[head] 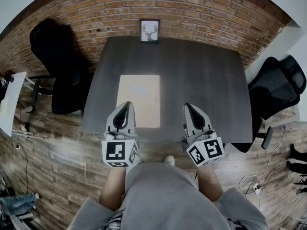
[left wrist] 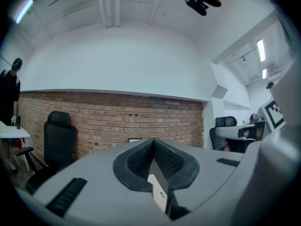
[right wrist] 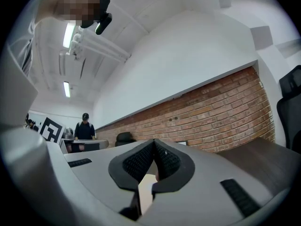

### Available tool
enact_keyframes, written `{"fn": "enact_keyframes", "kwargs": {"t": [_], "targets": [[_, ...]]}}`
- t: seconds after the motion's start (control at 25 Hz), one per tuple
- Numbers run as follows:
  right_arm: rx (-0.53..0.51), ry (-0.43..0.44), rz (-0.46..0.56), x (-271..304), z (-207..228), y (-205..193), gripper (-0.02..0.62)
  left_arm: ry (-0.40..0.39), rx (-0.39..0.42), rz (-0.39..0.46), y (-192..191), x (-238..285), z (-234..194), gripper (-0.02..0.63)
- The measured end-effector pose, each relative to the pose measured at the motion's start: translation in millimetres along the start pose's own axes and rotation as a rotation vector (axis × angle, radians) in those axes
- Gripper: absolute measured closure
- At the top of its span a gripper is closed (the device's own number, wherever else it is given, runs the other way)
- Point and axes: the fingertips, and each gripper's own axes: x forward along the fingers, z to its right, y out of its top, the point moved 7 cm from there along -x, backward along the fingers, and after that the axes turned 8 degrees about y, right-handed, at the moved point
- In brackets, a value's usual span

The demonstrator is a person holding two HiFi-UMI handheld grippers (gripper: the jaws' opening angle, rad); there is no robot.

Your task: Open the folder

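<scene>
**A:** Fig. query: where's the folder (head: pixel 139 101) rel. to the grippers?

**B:** Flat on the table (head: pixel 206 80), long axis near-to-far. The left gripper (head: pixel 125 105) is at its near-left corner, jaws shut, empty. The right gripper (head: pixel 188 107) is off to the right, apart from it, jaws also together, nothing held.

**A:** Nearer hand?

**B:** Left, prob. An edge needs lifting first.

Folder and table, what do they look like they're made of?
Folder: probably card or thick paper, matte pale tan, lying flat with no glare. Table: likely wood or wood-look laminate, dark grey and matte, with faint grain streaks.
</scene>
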Motion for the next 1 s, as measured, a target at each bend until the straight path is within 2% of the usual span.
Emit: {"fn": "enact_keyframes", "kwargs": {"t": [0.2,0.48,0.76,1.0], "targets": [[0.029,0.028,0.019,-15.6,17.9,0.9,0.598,0.033,0.008,-0.007,-3.0,-2.6,22.8,0.606],[0.052,0.084,-0.010,-21.0,35.7,-4.1,0.598,0.080,0.001,-0.020,-7.3,-6.9,43.6,0.606],[0.050,0.100,-0.040,0.6,34.2,-12.6,0.598,0.116,-0.005,-0.019,-8.1,-0.8,21.5,0.606],[0.038,0.044,-0.046,40.7,26.1,-22.6,0.597,0.067,0.011,-0.018,-12.9,22.2,-14.5,0.606]]}}
